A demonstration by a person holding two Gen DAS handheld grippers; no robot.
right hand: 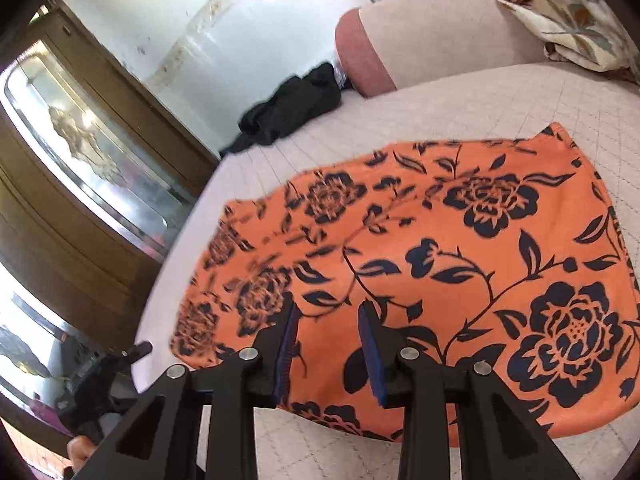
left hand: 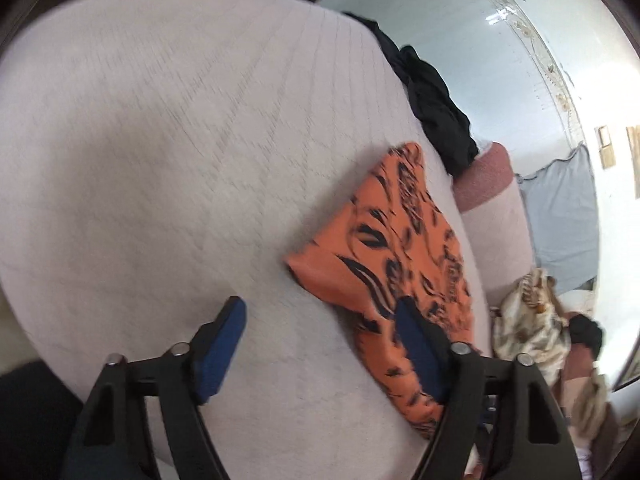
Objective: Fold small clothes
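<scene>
An orange cloth with a dark blue flower print (right hand: 440, 240) lies spread flat on the pale pink quilted bed (right hand: 460, 104). My right gripper (right hand: 330, 316) hovers over the cloth's near edge. Its blue pads stand a little apart, and only the flat cloth shows in the gap. In the left wrist view the same orange cloth (left hand: 384, 248) looks folded and lies at the right. My left gripper (left hand: 320, 312) is wide open beside the cloth's corner. Its right finger (left hand: 412, 332) is over the cloth and its left finger (left hand: 224, 332) is over bare bed (left hand: 160, 140).
A crumpled black garment (right hand: 296, 104) lies at the bed's far edge by a pink bolster (right hand: 360, 52). A cream floral blanket (right hand: 560, 12) is heaped on the backrest. A wooden cabinet with glass doors (right hand: 80, 160) stands beside the bed. A hand (right hand: 78, 450) shows at lower left.
</scene>
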